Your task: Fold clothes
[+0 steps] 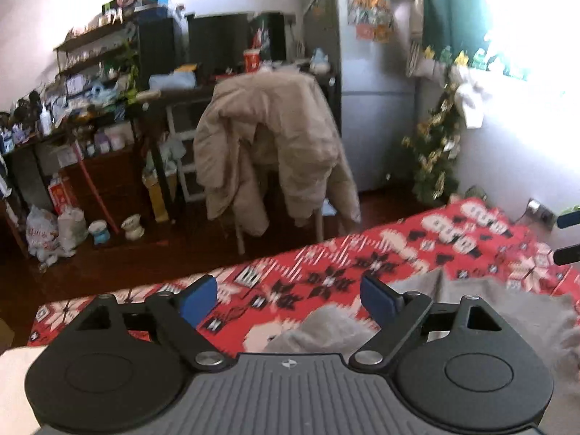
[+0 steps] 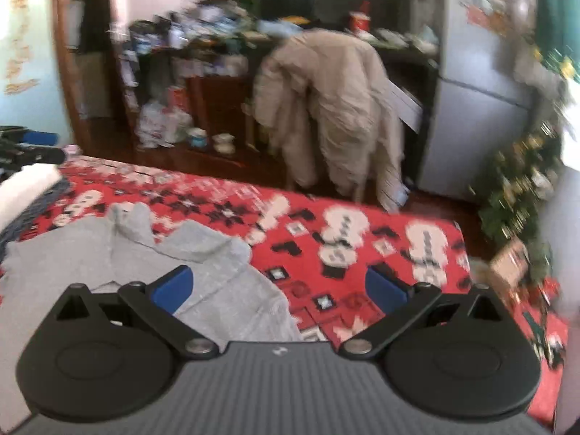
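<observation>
A grey sweater [image 2: 203,264] lies spread on a red patterned blanket [image 2: 362,239], its collar end bunched toward the far side. In the left wrist view the same grey sweater [image 1: 489,311] fills the lower right. My left gripper [image 1: 288,299] hovers open over the blanket [image 1: 326,272], just left of the sweater, nothing between its blue pads. My right gripper [image 2: 279,288] is also open, above the sweater's right edge; its left pad [image 2: 172,290] is over the cloth. The other gripper's blue tips [image 1: 567,237] show at the right edge of the left wrist view.
A chair draped with a beige coat [image 1: 268,145] stands beyond the bed's far edge. Cluttered shelves [image 1: 90,83] line the back wall, a fridge [image 1: 377,83] and a small decorated tree [image 1: 435,156] at right. Folded white and dark cloth [image 2: 25,195] lies on the bed's left.
</observation>
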Demonstrator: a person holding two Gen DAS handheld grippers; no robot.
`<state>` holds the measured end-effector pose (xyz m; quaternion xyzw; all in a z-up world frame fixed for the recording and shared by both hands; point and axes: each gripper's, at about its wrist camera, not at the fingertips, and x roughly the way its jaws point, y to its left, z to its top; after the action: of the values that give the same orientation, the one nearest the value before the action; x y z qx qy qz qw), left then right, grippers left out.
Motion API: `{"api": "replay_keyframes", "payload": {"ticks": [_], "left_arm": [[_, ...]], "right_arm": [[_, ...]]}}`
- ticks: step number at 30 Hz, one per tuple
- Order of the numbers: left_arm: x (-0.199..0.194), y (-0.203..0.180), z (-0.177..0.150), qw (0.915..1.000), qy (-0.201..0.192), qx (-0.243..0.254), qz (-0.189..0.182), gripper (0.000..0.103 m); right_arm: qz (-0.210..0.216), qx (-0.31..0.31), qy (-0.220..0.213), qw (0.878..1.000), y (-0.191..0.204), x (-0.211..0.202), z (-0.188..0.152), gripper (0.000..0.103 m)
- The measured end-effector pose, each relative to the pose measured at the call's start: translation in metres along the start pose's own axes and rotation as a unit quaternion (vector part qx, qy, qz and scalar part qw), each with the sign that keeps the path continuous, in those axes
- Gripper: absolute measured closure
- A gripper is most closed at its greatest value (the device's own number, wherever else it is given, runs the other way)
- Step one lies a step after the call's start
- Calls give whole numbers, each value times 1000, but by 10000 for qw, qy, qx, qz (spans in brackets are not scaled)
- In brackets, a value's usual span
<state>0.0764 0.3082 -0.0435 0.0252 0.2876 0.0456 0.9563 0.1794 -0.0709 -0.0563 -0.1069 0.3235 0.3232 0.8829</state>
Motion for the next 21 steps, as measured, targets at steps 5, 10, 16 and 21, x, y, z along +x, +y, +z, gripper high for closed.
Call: {"api": "replay_keyframes", "payload": {"ticks": [5,10,16,21], "left_arm": [[-11,21,14,9949,796,132,-606,17],[-16,41,35,9929,789,315,-838,17],[5,47,43,9828,1096,972,-1125,30],[43,34,34,9616,1612,1841,-1243,55]], "right_arm": [[-418,626,880,9933,20,7,13,1],[-674,531,1027,9910,44,-6,59,1],[-500,526,1054,9918,51,5,104,14],[-108,-380,1388,9895,53,50,114,50]]}}
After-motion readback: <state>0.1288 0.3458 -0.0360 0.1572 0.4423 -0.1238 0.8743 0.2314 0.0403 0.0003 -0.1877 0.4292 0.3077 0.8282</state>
